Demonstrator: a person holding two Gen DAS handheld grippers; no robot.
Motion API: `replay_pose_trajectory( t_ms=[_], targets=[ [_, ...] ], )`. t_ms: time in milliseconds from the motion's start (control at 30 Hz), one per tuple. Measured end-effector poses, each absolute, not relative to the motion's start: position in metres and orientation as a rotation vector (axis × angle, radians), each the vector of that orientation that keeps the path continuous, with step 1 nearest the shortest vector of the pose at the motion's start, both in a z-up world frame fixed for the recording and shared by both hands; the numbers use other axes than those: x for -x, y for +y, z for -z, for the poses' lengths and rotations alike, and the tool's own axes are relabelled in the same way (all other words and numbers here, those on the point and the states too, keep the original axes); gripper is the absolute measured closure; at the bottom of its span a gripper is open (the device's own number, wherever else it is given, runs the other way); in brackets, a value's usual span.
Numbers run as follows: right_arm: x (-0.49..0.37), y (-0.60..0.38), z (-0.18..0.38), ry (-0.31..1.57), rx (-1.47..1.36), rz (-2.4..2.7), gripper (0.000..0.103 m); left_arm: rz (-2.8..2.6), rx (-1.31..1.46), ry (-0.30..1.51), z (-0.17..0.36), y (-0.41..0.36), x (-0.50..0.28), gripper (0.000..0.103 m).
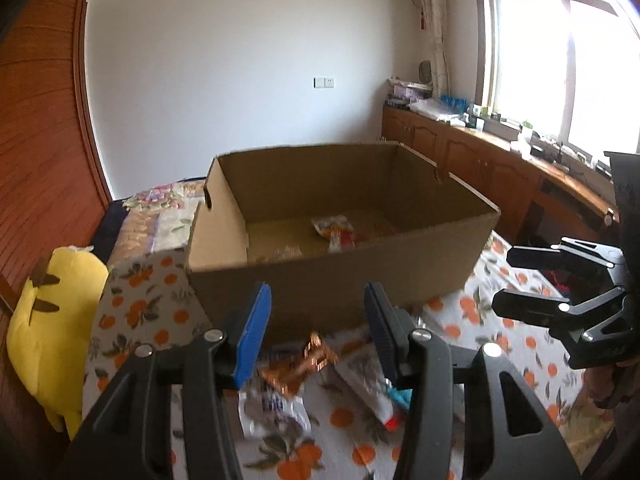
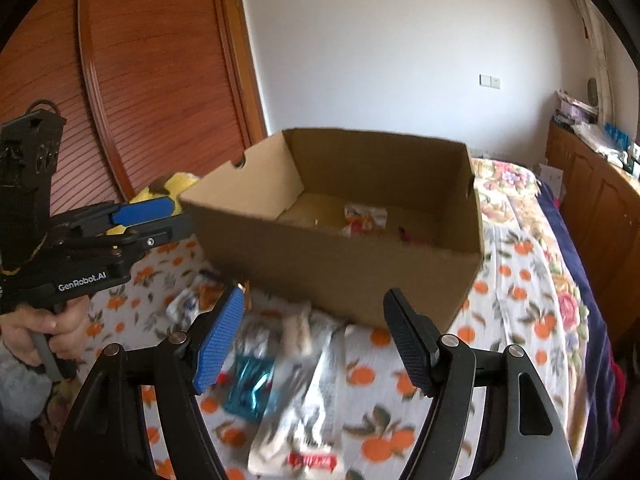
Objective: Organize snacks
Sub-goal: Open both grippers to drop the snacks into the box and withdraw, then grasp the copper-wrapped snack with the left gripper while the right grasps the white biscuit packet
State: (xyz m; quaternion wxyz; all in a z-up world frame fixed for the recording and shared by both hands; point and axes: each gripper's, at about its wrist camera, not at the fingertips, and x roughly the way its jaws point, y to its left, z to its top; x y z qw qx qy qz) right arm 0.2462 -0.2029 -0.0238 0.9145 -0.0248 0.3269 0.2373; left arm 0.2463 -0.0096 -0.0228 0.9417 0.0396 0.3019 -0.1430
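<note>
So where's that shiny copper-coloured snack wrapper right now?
In the left wrist view, the copper wrapper lies on the orange-print bedspread, just in front of the cardboard box and between the left gripper fingers, beside a white packet.

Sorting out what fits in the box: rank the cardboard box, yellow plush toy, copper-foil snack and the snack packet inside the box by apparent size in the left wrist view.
1. Cardboard box, clearly largest.
2. Yellow plush toy.
3. Copper-foil snack and snack packet inside the box: they look alike in size; the foil one lies nearer the camera and is blurred, so I won't rank them.
</note>
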Motion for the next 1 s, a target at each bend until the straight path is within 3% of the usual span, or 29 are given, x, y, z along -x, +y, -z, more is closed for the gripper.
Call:
replay_pose_trajectory(
  t_ms=[400,500,567,633,1000],
  targets=[
    [-0.231,-0.205,0.062,0.752,0.023,-0.487,0.033,0.262,-0.093,0.693,0.062,-0.004,-0.217,0.054],
    [-0.239,-0.200,0.068,0.765,0.023,-0.492,0.041,0.255,-0.083,0.708,0.067,0.001,-0.217,0.054],
    [-0.247,-0.195,0.071,0.775,0.035,-0.504,0.057,0.251,-0.076,0.718,0.072,0.004,-0.218,0.054],
    [-0.256,-0.188,0.077,0.788,0.059,-0.509,0.062,0.248,-0.074,0.730,0.077,0.006,-0.219,0.054],
    [-0.289,-0.149,0.096,0.835,0.185,-0.527,0.062,0.236,-0.075,0.773,0.096,0.012,-0.234,0.054]
  ],
)
